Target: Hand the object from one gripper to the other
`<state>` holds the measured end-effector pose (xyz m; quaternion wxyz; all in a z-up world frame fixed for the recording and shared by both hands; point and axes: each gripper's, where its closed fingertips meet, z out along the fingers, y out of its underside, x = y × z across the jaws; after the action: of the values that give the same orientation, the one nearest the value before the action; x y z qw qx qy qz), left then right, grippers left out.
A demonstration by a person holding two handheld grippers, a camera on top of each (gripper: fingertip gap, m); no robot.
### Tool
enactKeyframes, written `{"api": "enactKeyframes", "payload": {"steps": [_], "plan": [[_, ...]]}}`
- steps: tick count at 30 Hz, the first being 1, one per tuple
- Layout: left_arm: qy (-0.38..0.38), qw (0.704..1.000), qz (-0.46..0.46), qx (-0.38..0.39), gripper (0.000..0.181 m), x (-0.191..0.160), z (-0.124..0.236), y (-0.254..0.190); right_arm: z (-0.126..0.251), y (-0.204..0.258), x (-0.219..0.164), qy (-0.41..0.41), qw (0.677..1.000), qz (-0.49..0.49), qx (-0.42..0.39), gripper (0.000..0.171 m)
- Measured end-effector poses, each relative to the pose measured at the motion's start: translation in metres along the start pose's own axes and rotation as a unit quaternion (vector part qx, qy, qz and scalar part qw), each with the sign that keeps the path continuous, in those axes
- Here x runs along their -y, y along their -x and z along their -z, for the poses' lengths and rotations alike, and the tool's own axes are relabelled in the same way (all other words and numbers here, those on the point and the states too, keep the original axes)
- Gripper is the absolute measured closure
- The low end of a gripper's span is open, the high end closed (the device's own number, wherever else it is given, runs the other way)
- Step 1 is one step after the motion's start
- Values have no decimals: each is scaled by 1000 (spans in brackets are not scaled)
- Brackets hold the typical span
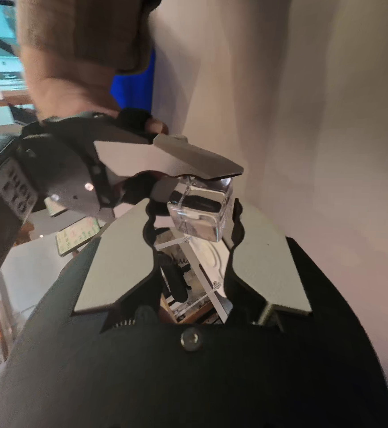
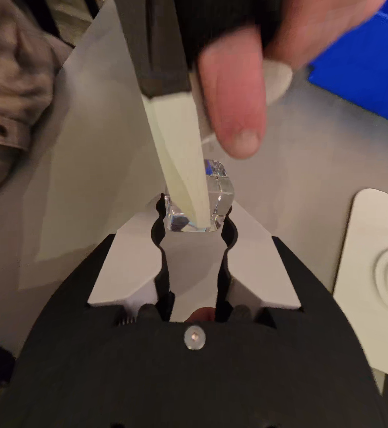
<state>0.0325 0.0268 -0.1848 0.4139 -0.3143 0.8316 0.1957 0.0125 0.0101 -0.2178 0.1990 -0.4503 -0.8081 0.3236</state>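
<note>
Both hand-held grippers around clear cube [image 1: 200, 208]; right one clamping it.

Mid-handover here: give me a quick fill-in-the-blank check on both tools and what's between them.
1. The right tool is shut on a clear ____.
2. The left tool has its jaws ____, one on either side of that object.
3. In the right wrist view, the box at the top right is coloured ____.
Missing words: cube; open; blue.
</note>
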Motion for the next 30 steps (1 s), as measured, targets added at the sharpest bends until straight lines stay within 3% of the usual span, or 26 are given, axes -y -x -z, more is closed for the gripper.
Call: {"api": "enactKeyframes", "payload": {"steps": [5,8,12,15,18,23,27,30], "plan": [[-3,999,-2,-41,133,8,-9,-15,-6,9,-6,27,999,12,18,126],[23,999,31,-20,134,-3,-12,-11,-1,-5,-2,18,999,22,-27,122],[7,970,240,20,134,-32,-6,11,27,-40,22,-31,985,60,-157,102],[-49,912,405,25,135,-51,6,27,51,-60,36,-32,953,138,-269,103],[-137,826,546,-5,135,-62,19,40,67,-68,51,-31,915,209,-344,105],[-238,698,675,-38,135,-76,33,57,79,-81,74,-26,850,276,-448,107],[-259,644,718,-54,135,-82,32,58,77,-93,78,34,778,349,-521,112],[-265,634,723,-74,135,-82,30,52,72,-91,79,36,771,366,-521,123]]}}
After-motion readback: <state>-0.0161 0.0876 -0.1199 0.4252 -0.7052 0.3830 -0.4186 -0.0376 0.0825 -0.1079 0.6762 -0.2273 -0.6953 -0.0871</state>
